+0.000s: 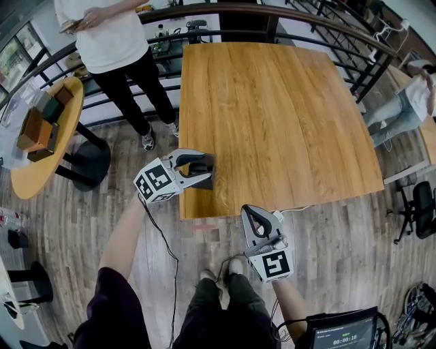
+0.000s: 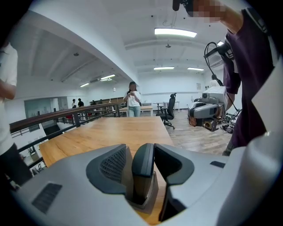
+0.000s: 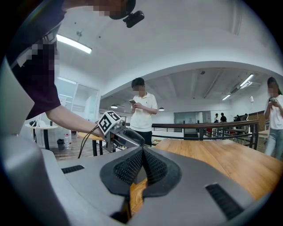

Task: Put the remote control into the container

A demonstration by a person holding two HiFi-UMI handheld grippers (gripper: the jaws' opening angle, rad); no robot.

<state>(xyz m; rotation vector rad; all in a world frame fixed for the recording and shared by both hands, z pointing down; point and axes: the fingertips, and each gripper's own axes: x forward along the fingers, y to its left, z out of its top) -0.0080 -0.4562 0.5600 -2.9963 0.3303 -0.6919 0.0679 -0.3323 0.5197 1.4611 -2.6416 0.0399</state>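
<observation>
A dark remote control (image 2: pixel 142 170) stands on end in a small grey container (image 2: pixel 149 199) at the near left corner of the wooden table (image 1: pixel 272 116). My left gripper (image 2: pixel 140 152) straddles the remote. Its left pad stands clear of the remote and its right jaw lies close beside it, so the gripper is open. In the head view the left gripper (image 1: pixel 204 170) reaches in over the table edge above the dark container (image 1: pixel 206 181). My right gripper (image 1: pixel 251 211) hangs off the table's front edge, shut and empty, its pads (image 3: pixel 142 154) meeting.
A person in a white shirt (image 1: pixel 109 34) stands beyond the table's far left corner. A round side table (image 1: pixel 41 123) with blocks is at the left. A railing (image 1: pixel 225 10) runs behind the table. Another person (image 1: pixel 415 95) sits at the right.
</observation>
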